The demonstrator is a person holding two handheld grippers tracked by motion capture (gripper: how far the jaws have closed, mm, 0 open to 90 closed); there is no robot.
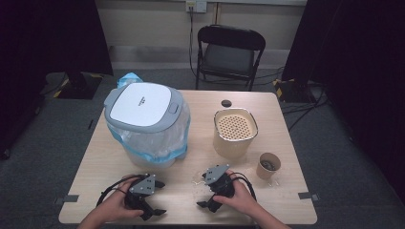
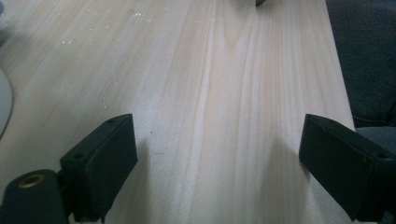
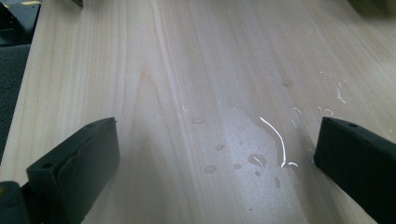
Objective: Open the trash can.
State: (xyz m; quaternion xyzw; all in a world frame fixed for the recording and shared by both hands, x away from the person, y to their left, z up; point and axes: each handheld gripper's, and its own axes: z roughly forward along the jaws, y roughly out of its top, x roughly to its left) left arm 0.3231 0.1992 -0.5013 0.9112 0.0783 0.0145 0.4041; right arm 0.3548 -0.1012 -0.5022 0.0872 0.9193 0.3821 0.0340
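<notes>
**Colleague:** What are your claws doing?

**Me:** Both are released, with nothing in them. My left claw rests low at the near edge of the surface, and in the left gripper view there is bare wood between its jaws. My right claw is just as wide apart, with a wet patch of droplets on the wood in front of it.

**Colleague:** And the thing you'd go for?

**Me:** The paper cup. It stands upright to the right of my right claw, near the beige pot but apart from it. Something dark sits inside (I can't tell what).

**Colleague:** How will it handle?

**Me:** I'd judge it light and soft-walled, so a hard squeeze would buckle it and spill the contents. I'd take it across the middle of the wall, below the rolled rim, where it is stiffer than it looks. I'd close gently and keep it level. The wet wood nearby may also have made the base slick.

**Colleague:** Count the lot for me.

**Me:** One paper cup. One beige pot with one perforated insert in its mouth. One bin, with one white lid and one clear liner bag. One small dark disc near the far edge. One folding chair behind the surface. Two claws, both mine.
</notes>
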